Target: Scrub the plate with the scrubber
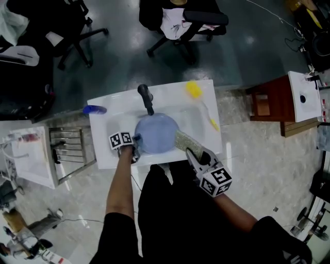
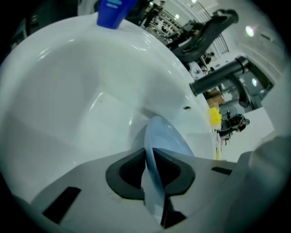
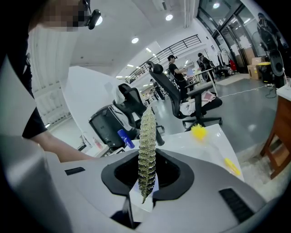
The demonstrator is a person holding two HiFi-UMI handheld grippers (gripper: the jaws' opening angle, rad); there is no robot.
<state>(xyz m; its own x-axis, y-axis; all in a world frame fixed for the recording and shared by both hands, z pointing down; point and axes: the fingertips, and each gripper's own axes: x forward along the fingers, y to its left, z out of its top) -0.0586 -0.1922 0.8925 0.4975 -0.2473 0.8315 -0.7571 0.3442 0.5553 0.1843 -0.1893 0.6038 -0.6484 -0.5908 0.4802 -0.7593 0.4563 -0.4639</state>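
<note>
With your left gripper pinching the plate rim and your right gripper pinching the scrubber, you likely next press it onto the plate

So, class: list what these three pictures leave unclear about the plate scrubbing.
Scrubber touching plate? Head view: too small; right gripper view: plate not shown.
Dirt on plate: left gripper view shows it edge-on.
Blue bottle: cut off by top edge, left gripper view.

The pale blue plate looks like smooth, faintly glossy plastic. The white sink is glossy and smooth. The scrubber is rough, coarse-woven and glittery. At the plate's twelve o'clock, the black faucet looks matt.
</note>
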